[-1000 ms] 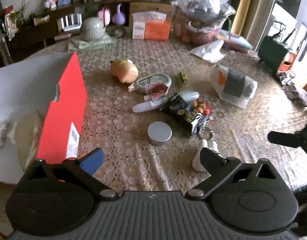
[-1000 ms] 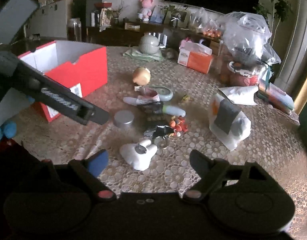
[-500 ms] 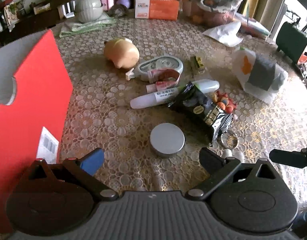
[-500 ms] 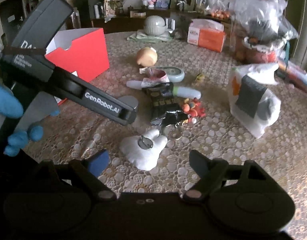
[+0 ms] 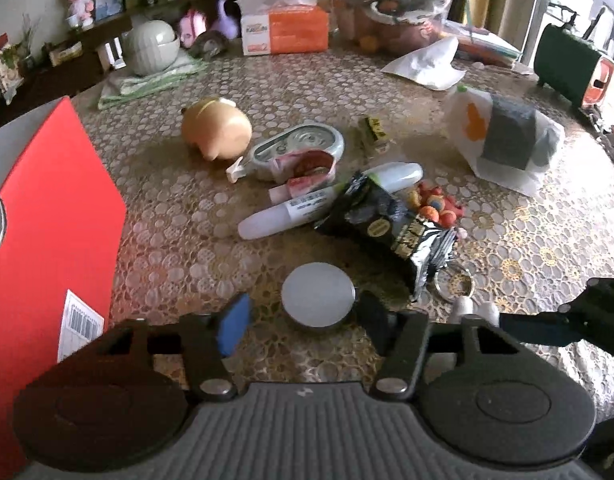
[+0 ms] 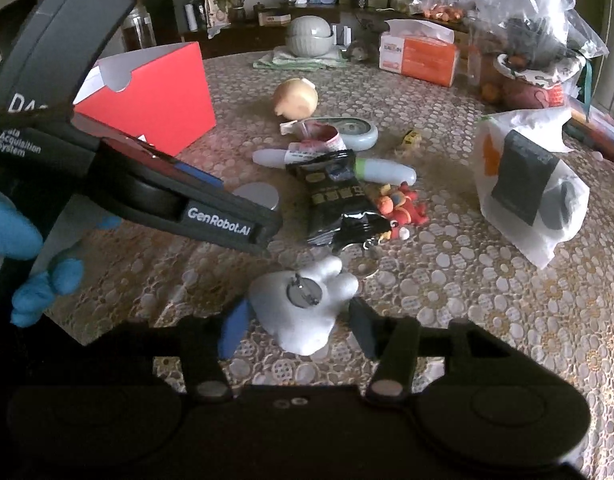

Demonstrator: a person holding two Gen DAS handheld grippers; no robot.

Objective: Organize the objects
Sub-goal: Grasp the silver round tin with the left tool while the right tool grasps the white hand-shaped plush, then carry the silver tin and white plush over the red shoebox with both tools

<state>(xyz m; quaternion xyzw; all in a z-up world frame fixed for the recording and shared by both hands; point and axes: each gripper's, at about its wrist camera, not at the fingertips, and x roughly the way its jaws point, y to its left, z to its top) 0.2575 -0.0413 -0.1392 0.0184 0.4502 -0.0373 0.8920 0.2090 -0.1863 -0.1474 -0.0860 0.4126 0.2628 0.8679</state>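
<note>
2 grippers hang low over a table [image 5: 547, 248] with a lace-pattern cloth, each with one item of the clutter between its fingers. The left gripper [image 5: 303, 320] has its jaws closing around a round silver tin [image 5: 318, 299]; the tin sits on the cloth between the blue pad and the black finger, the black finger right at its rim, the blue pad a little off it. The right gripper [image 6: 297, 326] has its jaws closing around a white plush toy [image 6: 303, 310] with a metal clip on it; the toy lies on the cloth between the fingers, and whether the pads press on it I cannot tell.

Just beyond the toy lies a key ring [image 6: 363, 266], and past that a black snack bag [image 6: 337, 200] resting across a white tube [image 6: 371, 170]. A small red figure [image 6: 403, 208] sits touching the bag's right side. Farther back are a tape dispenser [image 6: 355, 132] and a tan round toy [image 6: 297, 98].

1 red box [image 6: 155, 100], open at the top, stands at the left of the table, well apart from the tin. A hand in a blue glove [image 6: 23, 264] holds the left gripper's body, seen from the right wrist view. A white paper bag [image 6: 527, 184] stands at the right, apart from the pile.
</note>
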